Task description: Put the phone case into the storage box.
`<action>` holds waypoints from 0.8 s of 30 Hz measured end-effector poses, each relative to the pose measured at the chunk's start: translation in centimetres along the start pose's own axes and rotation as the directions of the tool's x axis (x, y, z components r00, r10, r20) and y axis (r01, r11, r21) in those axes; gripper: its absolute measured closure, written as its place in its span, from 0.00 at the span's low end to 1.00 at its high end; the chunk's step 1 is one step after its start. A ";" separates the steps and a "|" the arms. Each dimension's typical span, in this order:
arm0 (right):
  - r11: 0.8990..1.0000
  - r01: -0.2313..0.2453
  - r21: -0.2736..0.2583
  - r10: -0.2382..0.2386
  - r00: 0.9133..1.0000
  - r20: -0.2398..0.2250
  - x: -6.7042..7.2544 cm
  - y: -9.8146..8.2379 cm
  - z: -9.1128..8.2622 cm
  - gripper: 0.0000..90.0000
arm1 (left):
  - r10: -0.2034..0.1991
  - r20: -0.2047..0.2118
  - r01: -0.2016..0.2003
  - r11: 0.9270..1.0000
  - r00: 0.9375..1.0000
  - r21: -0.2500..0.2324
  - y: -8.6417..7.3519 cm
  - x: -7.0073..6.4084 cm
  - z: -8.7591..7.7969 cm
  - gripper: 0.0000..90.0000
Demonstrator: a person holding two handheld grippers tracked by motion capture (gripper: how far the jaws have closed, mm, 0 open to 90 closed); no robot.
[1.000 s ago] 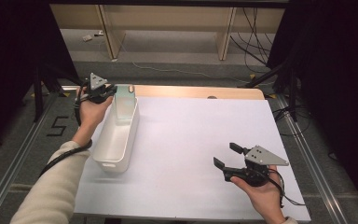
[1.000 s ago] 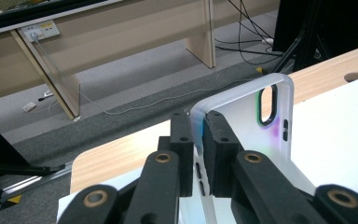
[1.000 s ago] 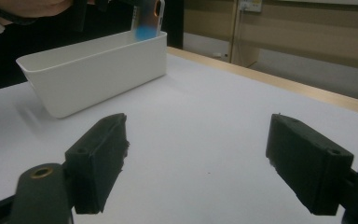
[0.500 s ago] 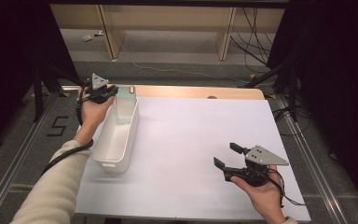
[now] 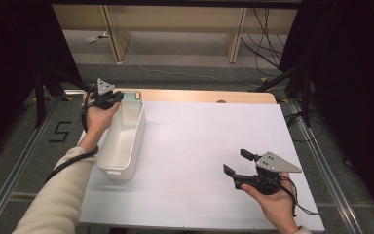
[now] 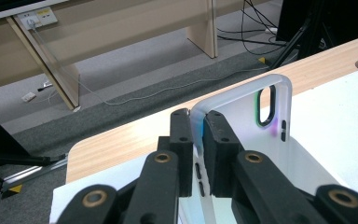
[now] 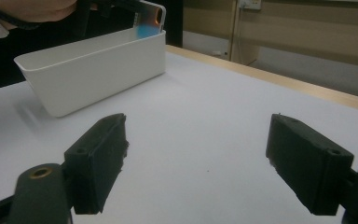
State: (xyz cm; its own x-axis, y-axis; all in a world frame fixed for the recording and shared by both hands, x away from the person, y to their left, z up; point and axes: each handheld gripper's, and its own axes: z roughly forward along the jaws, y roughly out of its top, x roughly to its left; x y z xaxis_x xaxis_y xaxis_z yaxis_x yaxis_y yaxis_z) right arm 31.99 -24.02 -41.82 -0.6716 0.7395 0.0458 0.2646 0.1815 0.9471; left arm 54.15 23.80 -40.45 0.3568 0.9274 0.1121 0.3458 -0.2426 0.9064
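Left gripper (image 6: 196,140) fingers clamped on clear phone case (image 6: 261,116), upright over white bin (image 5: 124,139) (not dropped yet). Right gripper (image 7: 198,163) fingers apart, empty, above counter (image 5: 199,146). Release left, I'd judge.

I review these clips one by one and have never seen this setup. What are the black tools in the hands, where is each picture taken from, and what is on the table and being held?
A person works at a table covered in white, holding a hand tool with two black jaws in each hand. One camera looks down from above; the other two ride on the tools and look along their jaws. The left gripper is shut on the edge of a clear phone case, holding it upright over the far end of a long white bin. The right gripper rests low over bare table near the person, jaws wide apart and holding nothing.
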 end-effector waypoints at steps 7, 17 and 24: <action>1.000 0.000 0.001 0.000 1.000 0.000 0.0 0.0 0.0 0.24 | 0.008 -0.015 -0.008 1.000 1.000 0.012 -0.1 0.2 0.1 0.91; 0.999 0.007 0.038 -0.007 1.000 0.007 0.0 0.0 -0.2 0.24 | 0.011 -0.018 -0.011 1.000 1.000 0.015 -0.2 0.2 0.3 0.91; 1.000 0.003 0.010 -0.003 1.000 0.005 0.0 -0.1 0.1 0.24 | 0.023 -0.027 -0.023 1.000 0.999 0.015 -0.2 0.2 0.5 0.90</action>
State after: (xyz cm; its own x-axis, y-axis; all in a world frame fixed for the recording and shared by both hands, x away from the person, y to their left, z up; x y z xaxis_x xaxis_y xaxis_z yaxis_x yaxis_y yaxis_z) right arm 32.08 -23.99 -41.92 -0.6686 0.7425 0.0415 0.2695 0.1899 0.9441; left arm 54.60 23.88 -40.82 0.3410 0.9290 0.1439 0.3508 -0.2678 0.8973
